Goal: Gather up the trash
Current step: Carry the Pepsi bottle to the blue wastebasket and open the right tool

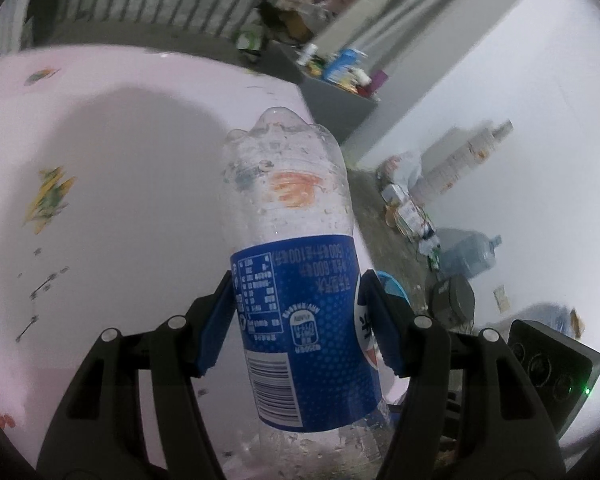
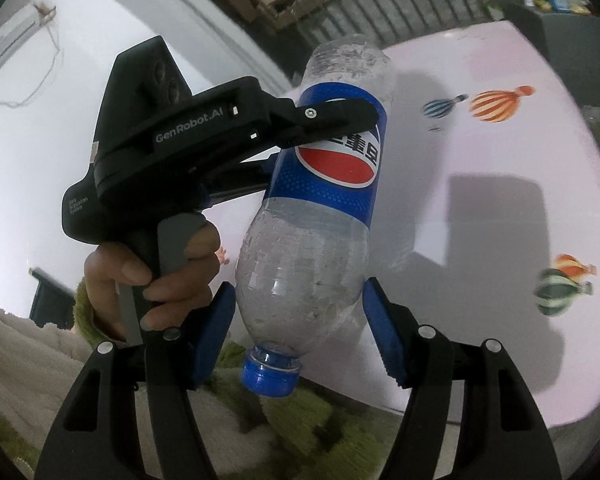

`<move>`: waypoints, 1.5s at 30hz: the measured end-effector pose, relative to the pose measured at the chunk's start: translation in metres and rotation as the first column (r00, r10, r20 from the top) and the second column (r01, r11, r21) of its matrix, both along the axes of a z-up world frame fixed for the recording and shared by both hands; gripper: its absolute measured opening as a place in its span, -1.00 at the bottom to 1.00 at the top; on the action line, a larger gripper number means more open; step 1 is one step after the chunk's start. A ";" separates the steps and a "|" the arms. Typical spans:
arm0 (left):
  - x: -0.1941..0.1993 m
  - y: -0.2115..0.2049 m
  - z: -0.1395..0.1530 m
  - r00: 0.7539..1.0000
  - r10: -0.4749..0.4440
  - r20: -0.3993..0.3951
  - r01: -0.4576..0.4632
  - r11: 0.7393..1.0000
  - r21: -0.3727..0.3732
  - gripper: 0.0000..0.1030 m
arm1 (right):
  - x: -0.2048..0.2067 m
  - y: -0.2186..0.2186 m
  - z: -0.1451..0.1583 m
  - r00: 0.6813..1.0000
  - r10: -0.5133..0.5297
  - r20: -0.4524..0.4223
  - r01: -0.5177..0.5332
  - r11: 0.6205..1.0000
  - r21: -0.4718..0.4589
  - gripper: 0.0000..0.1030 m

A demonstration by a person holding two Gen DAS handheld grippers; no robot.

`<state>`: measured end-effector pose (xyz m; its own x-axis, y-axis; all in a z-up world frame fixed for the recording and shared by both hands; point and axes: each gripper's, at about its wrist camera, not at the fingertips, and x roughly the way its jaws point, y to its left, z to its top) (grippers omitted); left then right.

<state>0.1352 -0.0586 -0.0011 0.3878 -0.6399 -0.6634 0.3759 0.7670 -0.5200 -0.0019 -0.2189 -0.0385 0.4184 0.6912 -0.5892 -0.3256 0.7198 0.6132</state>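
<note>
A cluttered home room: balloon-patterned worktop (image 1: 100, 128), water jug (image 1: 470, 254) and piled packaging (image 1: 408, 208) on the floor.

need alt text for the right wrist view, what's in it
A clear plastic bottle with a blue label, cap end toward the camera, is clamped at the label by the left gripper, held in a person's hand. The right gripper brackets its lower half, though contact is unclear. Behind lies a pink table printed with balloons.

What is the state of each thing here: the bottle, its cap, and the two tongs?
Bottle: empty, lifted above the table, base pointing away.
Cap: screwed on.
Left tongs: shut on the bottle's label.
Right tongs: around the bottle's neck end; contact unclear.
</note>
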 end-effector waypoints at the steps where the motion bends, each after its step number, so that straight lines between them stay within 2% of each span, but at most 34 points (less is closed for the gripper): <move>1: 0.000 -0.012 0.003 1.000 -0.023 0.007 0.023 1.000 0.007 0.14 | -0.006 -0.012 0.001 1.000 -0.028 0.009 0.028 1.000 0.009 0.24; 3: 0.001 -0.038 0.008 0.997 -0.075 0.018 0.074 0.997 0.018 0.14 | -0.015 -0.030 0.002 0.997 -0.070 0.019 0.069 0.997 0.022 0.24; 4: 0.001 -0.056 0.010 0.994 -0.109 0.019 0.108 0.994 0.025 0.14 | -0.028 -0.054 0.002 0.990 -0.136 0.026 0.135 0.990 0.042 0.24; 5: -0.001 -0.071 0.010 0.991 -0.135 0.020 0.134 0.991 0.030 0.14 | -0.028 -0.054 0.002 0.990 -0.136 0.026 0.135 0.990 0.042 0.24; 9: -0.003 -0.145 0.009 0.962 -0.272 0.006 0.272 0.961 0.056 0.15 | -0.066 -0.122 -0.007 0.947 -0.319 0.020 0.316 0.944 0.098 0.24; 11: -0.006 -0.191 0.007 0.936 -0.351 -0.007 0.351 0.934 0.075 0.15 | -0.083 -0.151 -0.013 0.917 -0.398 0.008 0.394 0.910 0.127 0.24; 14: -0.012 -0.263 0.001 0.888 -0.460 -0.031 0.460 0.883 0.096 0.15 | -0.109 -0.198 -0.022 0.853 -0.521 -0.020 0.516 0.839 0.172 0.24; 15: -0.014 -0.285 -0.001 0.871 -0.490 -0.039 0.491 0.865 0.100 0.16 | -0.109 -0.198 -0.022 0.853 -0.521 -0.020 0.516 0.839 0.172 0.24; 17: -0.021 -0.334 -0.006 0.832 -0.552 -0.056 0.555 0.825 0.105 0.16 | -0.133 -0.243 -0.032 0.774 -0.631 -0.051 0.625 0.751 0.213 0.23; 20: -0.022 -0.395 -0.014 0.777 -0.624 -0.083 0.629 0.773 0.082 0.20 | -0.151 -0.287 -0.047 0.682 -0.725 -0.094 0.724 0.651 0.228 0.23; 21: -0.020 -0.406 -0.014 0.784 -0.615 -0.084 0.620 0.780 0.084 0.20 | -0.155 -0.303 -0.053 0.645 -0.757 -0.103 0.758 0.618 0.208 0.23; 22: -0.015 -0.413 -0.013 0.806 -0.587 -0.073 0.591 0.802 0.084 0.21 | -0.158 -0.318 -0.062 0.614 -0.783 -0.103 0.784 0.591 0.189 0.23; 24: -0.002 -0.409 -0.010 0.847 -0.528 -0.063 0.531 0.846 0.052 0.33 | -0.151 -0.339 -0.086 0.573 -0.808 -0.141 0.817 0.547 0.186 0.23; 26: 0.005 -0.399 -0.009 0.860 -0.506 -0.065 0.509 0.860 0.032 0.36 | -0.129 -0.357 -0.114 0.538 -0.826 -0.168 0.843 0.519 0.144 0.24; 27: 0.007 -0.389 -0.010 0.867 -0.495 -0.060 0.498 0.866 0.049 0.36 | -0.120 -0.370 -0.132 0.508 -0.844 -0.171 0.861 0.498 0.100 0.24; 29: 0.010 -0.371 -0.012 0.878 -0.476 -0.044 0.478 0.873 0.092 0.37 | -0.086 -0.397 -0.172 0.429 -0.883 -0.190 0.896 0.443 -0.032 0.43; 31: 0.013 -0.346 -0.015 0.890 -0.454 -0.046 0.456 0.883 0.114 0.39 | -0.073 -0.412 -0.212 0.310 -0.924 -0.224 0.900 0.362 -0.245 0.46; 33: 0.017 -0.312 -0.016 0.905 -0.422 -0.056 0.425 0.897 0.119 0.43 | -0.073 -0.417 -0.227 0.226 -0.949 -0.218 0.886 0.294 -0.359 0.46; 34: 0.019 -0.295 -0.016 0.913 -0.404 -0.056 0.407 0.905 0.121 0.44 | -0.081 -0.419 -0.228 0.181 -0.960 -0.212 0.900 0.248 -0.357 0.46; 36: 0.023 -0.260 -0.014 0.931 -0.364 -0.042 0.366 0.922 0.128 0.46 | -0.095 -0.421 -0.222 0.152 -0.967 -0.205 0.927 0.211 -0.311 0.46; 39: 0.023 -0.225 -0.010 0.950 -0.312 -0.002 0.309 0.940 0.144 0.50 | -0.109 -0.419 -0.205 0.124 -0.981 -0.150 0.936 0.166 -0.310 0.46; 42: 0.018 -0.197 -0.003 0.958 -0.280 0.058 0.268 0.949 0.165 0.54 | -0.129 -0.410 -0.182 0.122 -0.987 -0.104 0.940 0.149 -0.307 0.46; 45: 0.006 -0.180 0.006 0.958 -0.268 0.104 0.249 0.954 0.165 0.59 | -0.141 -0.398 -0.154 0.136 -0.990 -0.049 0.940 0.144 -0.309 0.46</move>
<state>0.1409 -0.2382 0.0054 0.3074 -0.6265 -0.7162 0.6256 0.7002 -0.3441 -0.1432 -0.6168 -0.1928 0.5223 -0.3119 -0.7937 0.8243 0.4233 0.3761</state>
